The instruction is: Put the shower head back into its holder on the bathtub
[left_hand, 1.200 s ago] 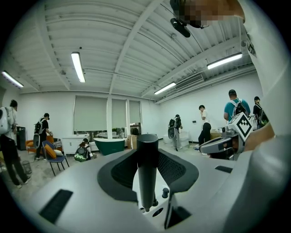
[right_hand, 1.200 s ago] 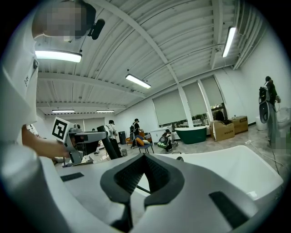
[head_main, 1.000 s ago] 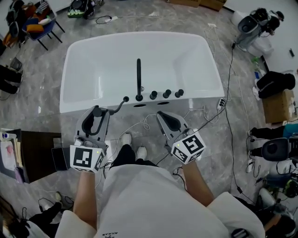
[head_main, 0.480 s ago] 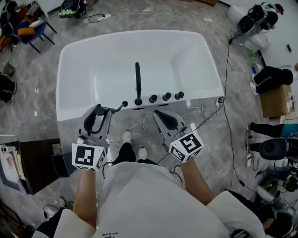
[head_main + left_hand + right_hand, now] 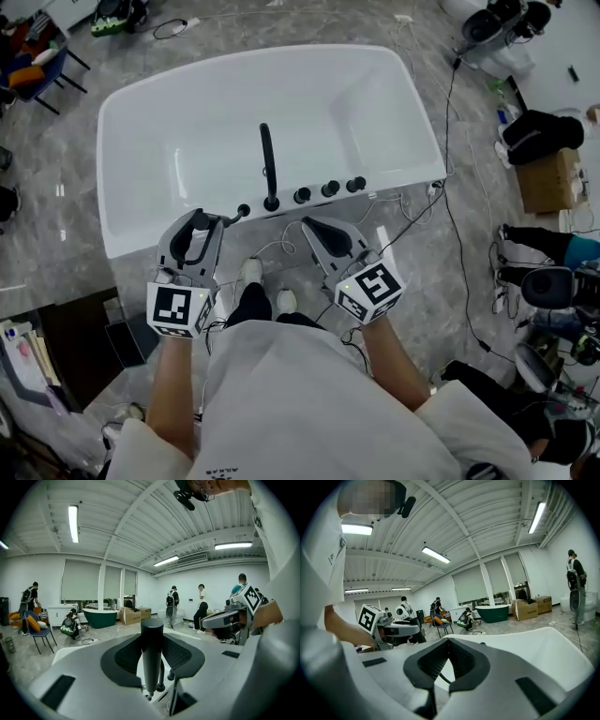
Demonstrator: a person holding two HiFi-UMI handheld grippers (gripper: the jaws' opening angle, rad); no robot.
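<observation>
the white bathtub (image 5: 141, 141) has a black spout (image 5: 267, 159) reaching over its basin from the near rim, with a row of black knobs (image 5: 328, 188) beside the spout. the shower head (image 5: 151, 653) is just outside that near rim, clamped between the left gripper's (image 5: 199, 223) jaws. its long axis stands about upright, round end up, and its hose (image 5: 230, 217) runs to the rim. the right gripper (image 5: 314, 228) hovers by the same rim, jaws together on nothing.
</observation>
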